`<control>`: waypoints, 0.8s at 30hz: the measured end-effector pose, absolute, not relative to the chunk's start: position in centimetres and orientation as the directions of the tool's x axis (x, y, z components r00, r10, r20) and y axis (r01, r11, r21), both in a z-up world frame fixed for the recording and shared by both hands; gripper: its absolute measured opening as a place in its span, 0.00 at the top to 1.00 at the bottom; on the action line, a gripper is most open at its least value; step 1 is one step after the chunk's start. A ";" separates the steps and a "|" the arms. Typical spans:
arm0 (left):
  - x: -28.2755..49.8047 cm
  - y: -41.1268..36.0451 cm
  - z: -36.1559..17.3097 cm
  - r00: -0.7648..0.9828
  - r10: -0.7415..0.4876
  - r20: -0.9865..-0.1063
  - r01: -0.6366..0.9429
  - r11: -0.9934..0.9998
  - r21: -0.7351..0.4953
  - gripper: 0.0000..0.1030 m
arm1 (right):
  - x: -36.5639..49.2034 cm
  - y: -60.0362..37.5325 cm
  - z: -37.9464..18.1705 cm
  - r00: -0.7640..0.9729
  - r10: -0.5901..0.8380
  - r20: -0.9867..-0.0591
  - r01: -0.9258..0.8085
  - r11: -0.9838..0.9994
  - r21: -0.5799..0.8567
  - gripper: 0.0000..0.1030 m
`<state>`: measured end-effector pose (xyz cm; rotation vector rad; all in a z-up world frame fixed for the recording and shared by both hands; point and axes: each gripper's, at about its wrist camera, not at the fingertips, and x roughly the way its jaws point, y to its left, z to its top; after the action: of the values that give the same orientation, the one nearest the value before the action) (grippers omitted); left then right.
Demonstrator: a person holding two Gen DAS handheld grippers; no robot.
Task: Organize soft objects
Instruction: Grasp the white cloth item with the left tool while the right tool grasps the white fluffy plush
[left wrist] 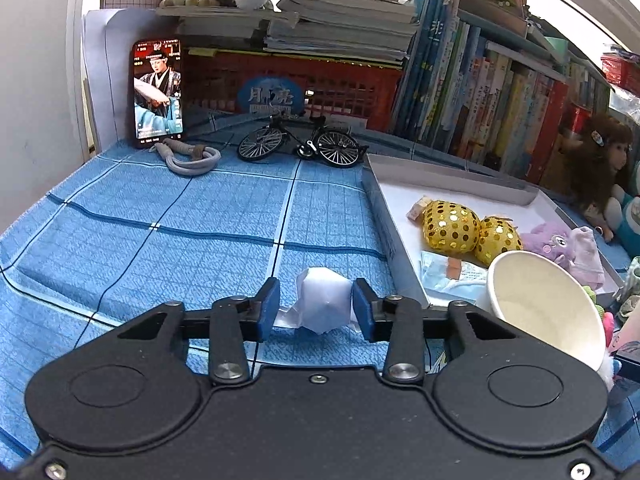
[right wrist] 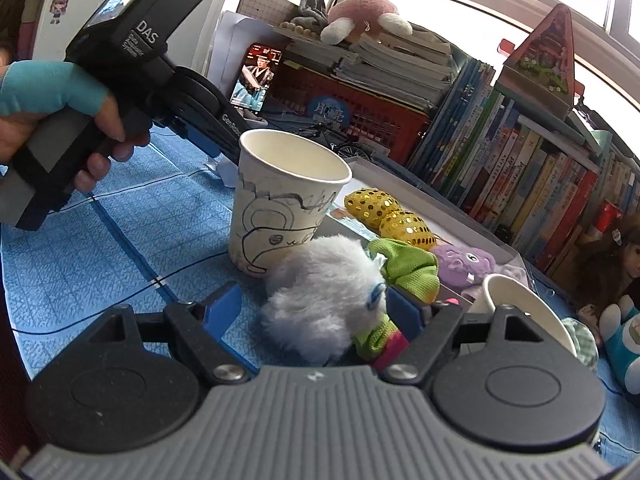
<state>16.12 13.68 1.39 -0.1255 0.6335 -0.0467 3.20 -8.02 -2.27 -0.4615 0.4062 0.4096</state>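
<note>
My left gripper (left wrist: pixel 316 308) is open with its blue pads either side of a crumpled white tissue (left wrist: pixel 320 300) on the blue cloth; the right pad is close to it. The white tray (left wrist: pixel 472 192) to the right holds two gold sequin balls (left wrist: pixel 450 226), a purple plush (left wrist: pixel 550 242) and blue masks (left wrist: pixel 444 276). My right gripper (right wrist: pixel 316 312) is open around a white fluffy plush (right wrist: pixel 324 300), with a green fabric toy (right wrist: pixel 408 268) beside it. The left gripper body (right wrist: pixel 132 60) shows in the right wrist view, held by a hand.
A drawn-on paper cup (right wrist: pixel 280 200) stands by the tray; it shows at the left wrist view's right (left wrist: pixel 544 304). A second cup (right wrist: pixel 520 308) lies right. A phone (left wrist: pixel 158 92), cord (left wrist: pixel 188 156), model bicycle (left wrist: pixel 296 142), red crate (left wrist: pixel 296 80), books (left wrist: pixel 500 100) and a doll (left wrist: pixel 600 160) line the back.
</note>
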 end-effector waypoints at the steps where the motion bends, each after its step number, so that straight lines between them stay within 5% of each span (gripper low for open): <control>1: 16.2 13.7 1.3 0.804 -0.082 -0.589 0.005 0.991 -0.131 0.68 | 3.3 -8.0 -2.3 0.841 0.284 -0.461 -0.463 0.818 -0.341 0.15; 24: 16.6 13.8 0.7 0.800 -0.095 -0.592 0.010 0.989 -0.144 0.72 | 5.1 -6.4 -2.9 0.837 0.235 -0.494 -0.449 0.811 -0.375 0.15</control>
<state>16.61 13.85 0.67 -0.1364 0.6412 -0.0565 5.06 -6.40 -2.91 -0.5043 0.4460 0.3786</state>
